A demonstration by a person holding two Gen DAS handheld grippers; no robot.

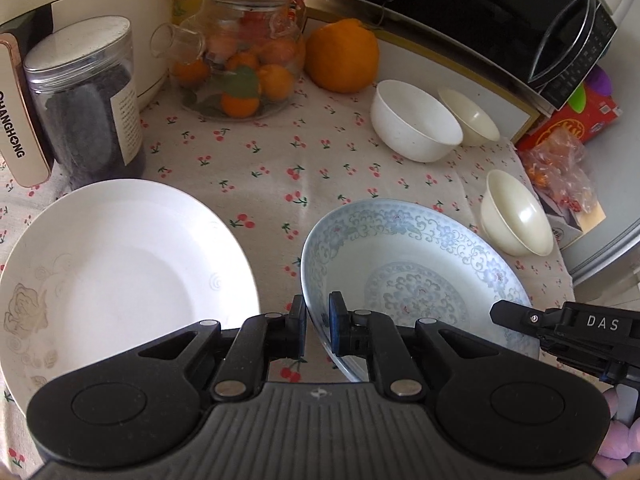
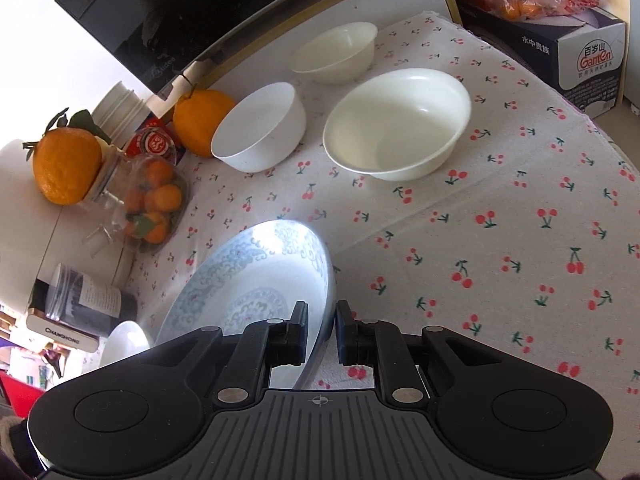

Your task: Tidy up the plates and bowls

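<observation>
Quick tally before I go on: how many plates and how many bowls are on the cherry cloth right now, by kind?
Plates: 2, the plain white plate and the blue-patterned plate, whose rim sits between both grippers' fingers.
Bowls: 3, one white bowl and two cream bowls.
Total: 5 dishes.

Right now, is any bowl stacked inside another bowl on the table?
No: the white bowl, the wide cream bowl and the small cream bowl each sit separately on the cherry-print cloth.
</observation>
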